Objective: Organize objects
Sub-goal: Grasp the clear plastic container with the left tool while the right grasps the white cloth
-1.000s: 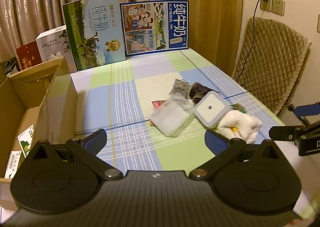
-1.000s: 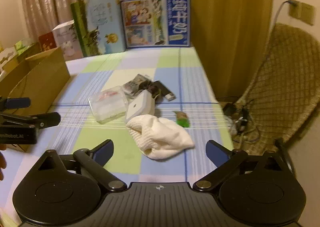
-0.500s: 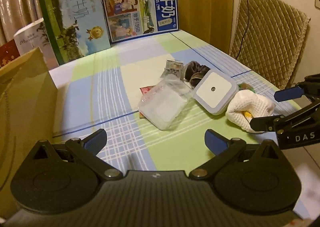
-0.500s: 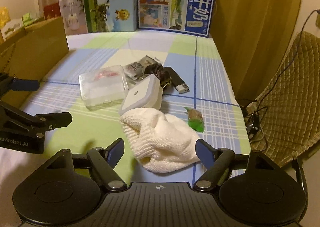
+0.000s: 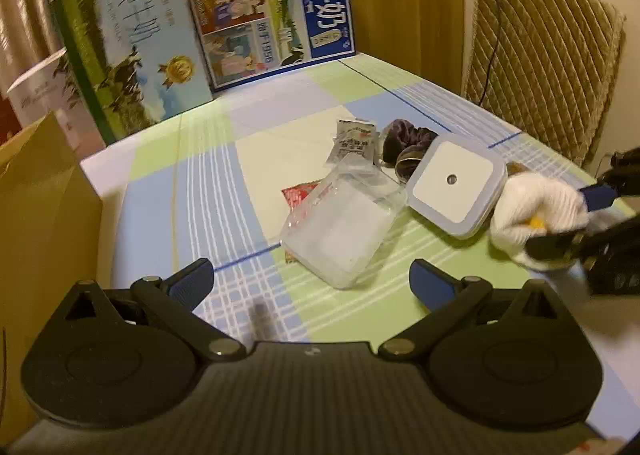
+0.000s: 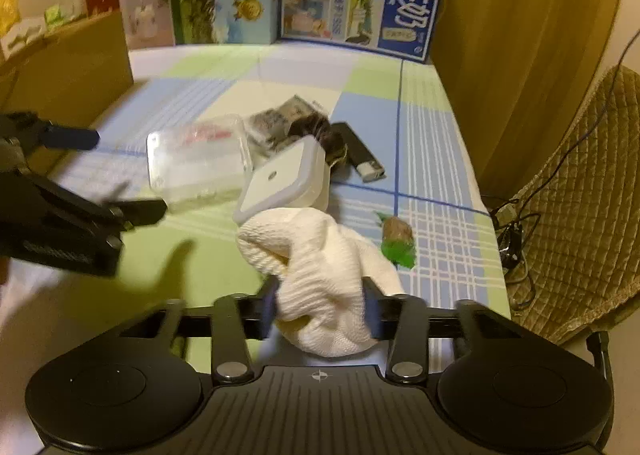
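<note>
Your checked surface (image 5: 224, 183) carries one cardboard box (image 5: 44, 223) at its left edge, with two milk cartons (image 5: 132, 51) standing upright at the far end and one quilted chair (image 5: 540, 55) just off to the right. Your right view alone shows one black lighter (image 6: 356, 153) past the pile and one green-wrapped sweet (image 6: 396, 239) just right of the sock; your left view alone shows the red packet (image 5: 300, 191) poking out from under the clear case. In the pile between them you have one clear case (image 5: 340, 231), one white square lidded box (image 5: 454, 183) leaning against it, one dark scrunchie (image 5: 404, 143), some silver sachets (image 5: 354, 143) whose number you cannot tell, and one white sock (image 6: 320, 275) nearest you, touching the square box. Your right tool (image 6: 320, 307) has just been closing, and its two fingers (image 6: 270, 295) now pinch the near end of the sock, bunching it; a second ago they stood wide with the sock lying flat beyond them. Your left tool (image 5: 310, 279) stands apart with nothing in it, just short of the clear case, and it sits lower and nearer the pile than a second ago, with less of the cardboard box in sight.
</note>
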Motion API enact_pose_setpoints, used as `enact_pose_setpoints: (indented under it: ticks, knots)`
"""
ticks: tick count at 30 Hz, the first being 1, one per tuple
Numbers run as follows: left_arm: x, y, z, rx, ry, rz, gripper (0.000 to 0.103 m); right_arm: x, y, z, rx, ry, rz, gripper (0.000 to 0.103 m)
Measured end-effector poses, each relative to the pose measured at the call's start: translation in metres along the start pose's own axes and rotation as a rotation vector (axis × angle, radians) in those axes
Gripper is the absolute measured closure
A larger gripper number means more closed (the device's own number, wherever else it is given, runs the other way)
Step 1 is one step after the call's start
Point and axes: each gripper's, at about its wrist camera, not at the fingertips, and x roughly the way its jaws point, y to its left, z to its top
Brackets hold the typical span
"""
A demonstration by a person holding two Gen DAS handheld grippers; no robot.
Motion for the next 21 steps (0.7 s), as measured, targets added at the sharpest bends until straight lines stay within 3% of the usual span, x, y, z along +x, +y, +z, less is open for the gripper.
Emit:
enact_pose_setpoints:
  ticks: [8, 14, 17, 19, 21]
  knots:
    - [0.019, -0.008, 0.007, 0.079, -0.013, 0.012, 0.002, 0.004, -0.007, 0.011, 0.056, -0.025, 0.02, 0.074]
    - [0.033, -0.015, 0.011, 0.134, -0.012, -0.005, 0.01, 0.006, -0.013, 0.014, 0.101, -0.025, 0.026, 0.074]
    - [0.039, -0.018, 0.01, 0.165, 0.004, -0.016, 0.021, 0.006, -0.016, 0.012, 0.124, -0.023, 0.037, 0.074]
    - [0.04, -0.02, 0.01, 0.175, 0.007, -0.015, 0.037, 0.005, -0.016, 0.012, 0.134, -0.022, 0.04, 0.074]
    - [0.039, -0.02, 0.01, 0.169, 0.015, -0.012, 0.042, 0.005, -0.016, 0.012, 0.139, -0.02, 0.041, 0.074]
